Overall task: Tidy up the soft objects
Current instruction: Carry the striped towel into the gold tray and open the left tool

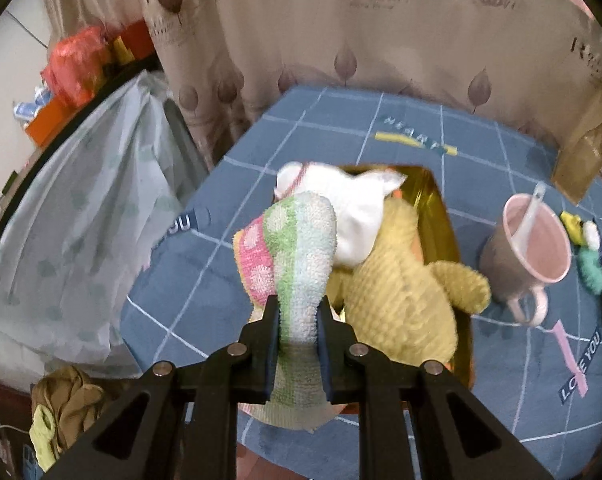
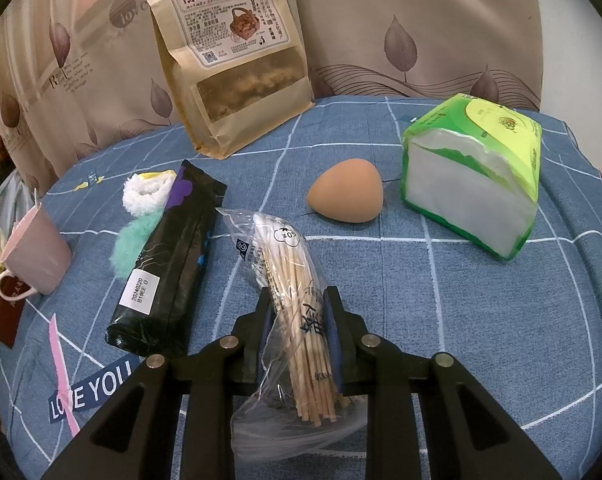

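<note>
My left gripper (image 1: 299,312) is shut on a pastel terry towel (image 1: 297,240) with pink, green and pale blue bands, held just above the near left end of a gold box (image 1: 441,216). In the box lie a yellow plush toy (image 1: 401,288) and a white soft toy (image 1: 349,208). My right gripper (image 2: 299,304) is shut on a clear bag of cotton swabs (image 2: 297,292) with wooden sticks, resting on the blue checked cloth (image 2: 441,320). A white and teal fluffy item (image 2: 141,208) lies beside a black packet (image 2: 169,264).
A pink mug (image 1: 529,240) with a spoon stands right of the box, the same mug (image 2: 37,256) showing at far left in the right wrist view. An egg-shaped beige sponge (image 2: 347,192), a green tissue pack (image 2: 477,176) and a brown snack bag (image 2: 233,60) sit further back. Curtain behind.
</note>
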The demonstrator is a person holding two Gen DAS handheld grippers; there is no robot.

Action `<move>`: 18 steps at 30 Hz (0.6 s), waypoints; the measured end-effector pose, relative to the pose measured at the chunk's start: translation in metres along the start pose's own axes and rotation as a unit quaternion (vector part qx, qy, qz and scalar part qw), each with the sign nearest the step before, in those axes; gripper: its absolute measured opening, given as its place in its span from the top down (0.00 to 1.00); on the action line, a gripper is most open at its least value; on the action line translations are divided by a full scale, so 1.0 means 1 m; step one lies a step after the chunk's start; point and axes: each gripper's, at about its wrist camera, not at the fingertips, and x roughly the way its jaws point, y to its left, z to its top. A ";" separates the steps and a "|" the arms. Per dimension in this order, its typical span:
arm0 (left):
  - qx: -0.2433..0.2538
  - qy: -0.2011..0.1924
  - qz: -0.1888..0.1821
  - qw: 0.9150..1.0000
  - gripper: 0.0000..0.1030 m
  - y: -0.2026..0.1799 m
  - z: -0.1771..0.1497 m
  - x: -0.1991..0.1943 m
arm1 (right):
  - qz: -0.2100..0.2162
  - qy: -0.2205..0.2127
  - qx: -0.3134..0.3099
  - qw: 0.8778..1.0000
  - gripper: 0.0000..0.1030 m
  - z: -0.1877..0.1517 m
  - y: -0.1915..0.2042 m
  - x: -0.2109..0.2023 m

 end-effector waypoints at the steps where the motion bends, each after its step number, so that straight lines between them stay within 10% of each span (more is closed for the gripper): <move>1: 0.001 0.004 0.000 1.000 0.84 -0.001 -0.002 0.005 | 0.000 0.000 -0.001 1.000 0.78 0.000 0.000 0.000; 18: 0.003 0.055 -0.013 0.998 0.83 -0.008 -0.017 0.057 | -0.004 0.003 -0.003 1.000 0.78 0.000 0.001 0.001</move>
